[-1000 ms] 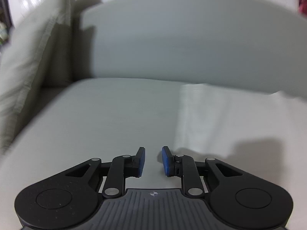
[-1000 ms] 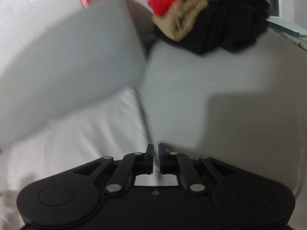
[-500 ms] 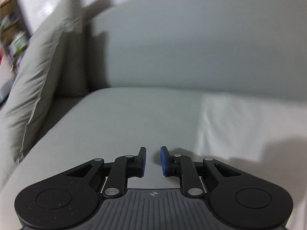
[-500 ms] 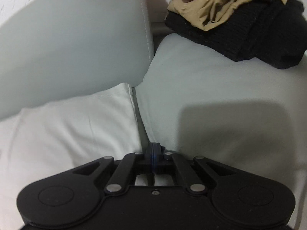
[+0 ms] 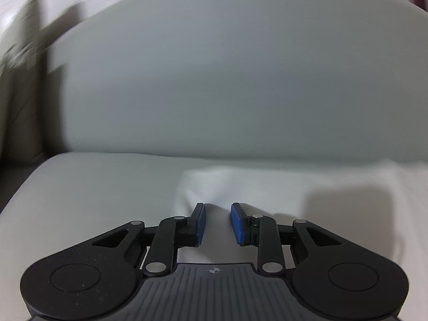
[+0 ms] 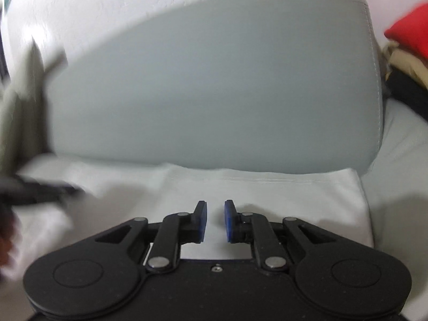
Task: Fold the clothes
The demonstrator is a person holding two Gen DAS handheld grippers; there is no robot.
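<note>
white garment flat on the sofa seat, both grippers parted above it

the white garment (image 5: pixel 281 187) lay spread on the grey sofa seat (image 5: pixel 93 187), its far edge against the foot of the sofa backrest (image 5: pixel 227 80); that flat, open surface probably served as the folding bed. going left to right from the backrest: a greenish cushion (image 6: pixel 16 107) stood blurred at its left end. the left gripper (image 5: pixel 216 223) hung low over the garment's left edge, where the cloth puckered into a small ridge between its blue pads (image 5: pixel 238 224). its fingers were spread moderately and pinched nothing; whether a pad brushed the cloth could not be told. the right gripper (image 6: pixel 213 220), in front of the backrest's middle, hovered over the garment's smoother right half (image 6: pixel 294 192), fingers parted a little less and empty. past the backrest's right end sat a pile of red, tan and black clothes (image 6: pixel 406 61).

the garment's squared right edge fit either a fold already laid or a piece merely smoothed out.
</note>
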